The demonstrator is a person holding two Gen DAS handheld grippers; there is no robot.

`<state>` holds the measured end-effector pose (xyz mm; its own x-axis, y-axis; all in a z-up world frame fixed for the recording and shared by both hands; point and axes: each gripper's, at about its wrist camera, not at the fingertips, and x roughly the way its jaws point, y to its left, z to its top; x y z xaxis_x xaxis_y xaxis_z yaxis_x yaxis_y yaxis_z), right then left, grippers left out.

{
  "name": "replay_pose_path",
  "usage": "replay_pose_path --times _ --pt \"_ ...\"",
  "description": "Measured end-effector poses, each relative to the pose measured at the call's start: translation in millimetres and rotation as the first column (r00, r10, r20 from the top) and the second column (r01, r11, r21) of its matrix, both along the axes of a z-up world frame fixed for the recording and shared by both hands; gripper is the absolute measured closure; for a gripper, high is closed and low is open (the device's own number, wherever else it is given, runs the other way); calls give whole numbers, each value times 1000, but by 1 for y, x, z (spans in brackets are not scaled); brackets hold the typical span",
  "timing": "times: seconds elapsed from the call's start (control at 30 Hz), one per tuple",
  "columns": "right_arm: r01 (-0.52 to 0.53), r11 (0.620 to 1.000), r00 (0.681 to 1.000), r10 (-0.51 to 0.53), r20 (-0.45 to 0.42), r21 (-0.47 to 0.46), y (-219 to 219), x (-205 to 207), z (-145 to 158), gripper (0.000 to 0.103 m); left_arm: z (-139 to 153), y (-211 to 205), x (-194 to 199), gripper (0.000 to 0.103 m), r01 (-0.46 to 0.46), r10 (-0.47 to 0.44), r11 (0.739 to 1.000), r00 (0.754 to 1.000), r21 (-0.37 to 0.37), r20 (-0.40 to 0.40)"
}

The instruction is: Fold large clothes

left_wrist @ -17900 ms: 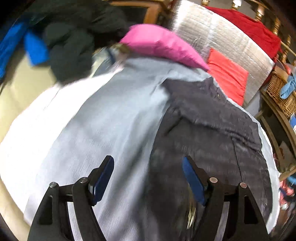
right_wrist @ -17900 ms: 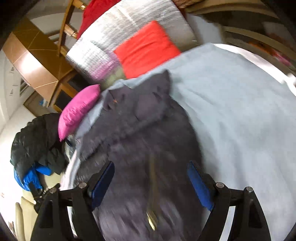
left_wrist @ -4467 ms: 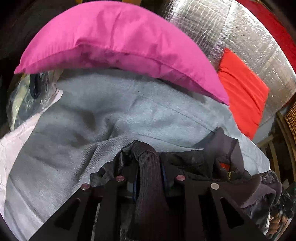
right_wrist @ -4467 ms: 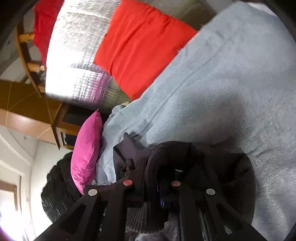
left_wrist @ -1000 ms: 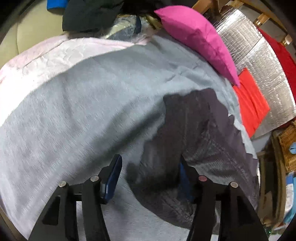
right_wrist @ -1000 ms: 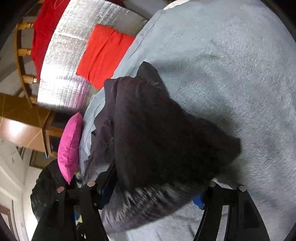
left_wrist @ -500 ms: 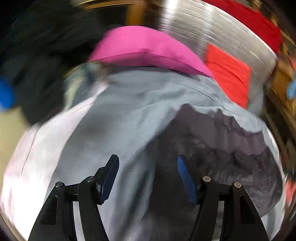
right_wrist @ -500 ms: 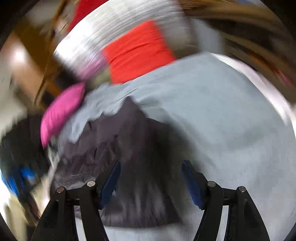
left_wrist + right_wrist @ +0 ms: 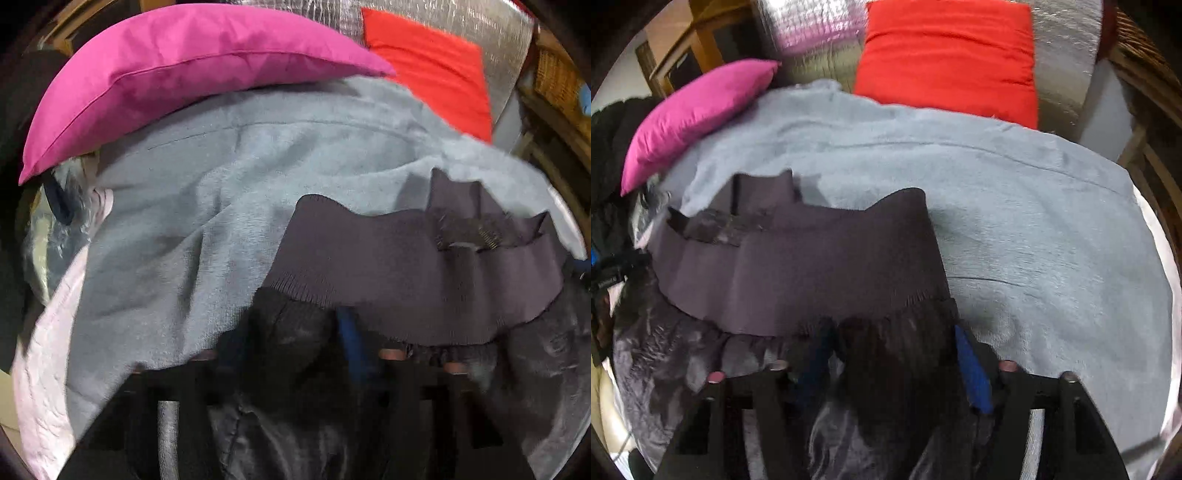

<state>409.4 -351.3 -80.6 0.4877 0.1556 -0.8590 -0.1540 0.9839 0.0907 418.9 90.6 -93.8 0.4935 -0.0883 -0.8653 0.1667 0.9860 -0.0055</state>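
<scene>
A dark grey jacket (image 9: 424, 280) with a ribbed hem band lies bunched on a light grey blanket (image 9: 229, 192); it also shows in the right wrist view (image 9: 812, 266). My left gripper (image 9: 291, 343) has the jacket's left corner bunched between its blue pads (image 9: 351, 343), which stand partly closed on it. My right gripper (image 9: 894, 354) has the jacket's right corner between its pads (image 9: 971, 373), also partly closed on the fabric. The fingertips of both are mostly hidden by cloth.
A pink pillow (image 9: 177, 70) lies at the blanket's far left and a red cushion (image 9: 945, 59) leans on a silver quilted backrest (image 9: 820, 26). A black coat (image 9: 605, 147) lies far left. A wicker basket (image 9: 557, 81) and wooden frame stand at the right.
Both grippers, open above the spread jacket half a second ago, have dropped to its far edge and closed in on its two corners. The hem band is now bunched up.
</scene>
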Motion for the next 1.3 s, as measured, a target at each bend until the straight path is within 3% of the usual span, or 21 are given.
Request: replay_pose_path --times 0.03,0.13,0.2,0.23,0.27,0.33,0.47,0.6,0.83,0.87,0.9,0.97,1.0,1.2,1.3 --pt "-6 1000 1000 6 -1 -28 1 1 0 81 1 0 1 76 1 -1 1000 1000 -8 5" --pt "6 999 999 -4 47 -54 0 -3 14 88 16 6 -7 85 -12 14 999 997 -32 77" --pt "27 999 994 -23 103 -42 -5 -10 28 89 25 22 -11 85 -56 73 989 991 -140 116" --pt "42 999 992 -40 120 -17 -10 -9 33 89 21 28 -6 85 -85 102 982 991 -168 92" --pt "70 997 991 -71 115 17 -19 -5 31 89 3 36 6 86 -138 141 972 990 -189 -2" --pt "136 988 989 -140 52 70 -34 8 12 89 -13 41 15 85 -189 179 956 982 -223 -61" --pt "174 978 984 -176 12 116 -38 15 -13 89 -13 33 16 85 -187 183 964 982 -187 -41" --pt "190 970 981 -192 3 149 -43 15 -16 89 -17 34 16 85 -192 189 964 981 -186 -35" --pt "215 967 976 -216 -10 133 -42 16 -19 86 -18 23 17 83 -182 182 978 983 -103 -7" --pt "220 968 975 -221 -12 122 -41 19 -20 84 -19 22 18 79 -186 186 978 983 -92 -8" --pt "226 967 974 -225 -17 117 -41 19 -21 75 -18 22 17 77 -196 197 977 980 -88 -5" --pt "237 965 971 -236 -20 113 -40 19 -21 48 -13 23 15 68 -208 209 974 978 -92 6" --pt "251 963 968 -251 -16 97 -41 17 -19 27 -8 24 12 65 -211 213 973 977 -95 14" --pt "277 947 948 -297 112 162 -49 -19 29 26 46 38 -29 53 -239 255 963 957 -124 138" --pt "189 950 960 -232 158 247 -32 -48 58 26 69 32 -64 49 -175 205 972 958 -157 199"
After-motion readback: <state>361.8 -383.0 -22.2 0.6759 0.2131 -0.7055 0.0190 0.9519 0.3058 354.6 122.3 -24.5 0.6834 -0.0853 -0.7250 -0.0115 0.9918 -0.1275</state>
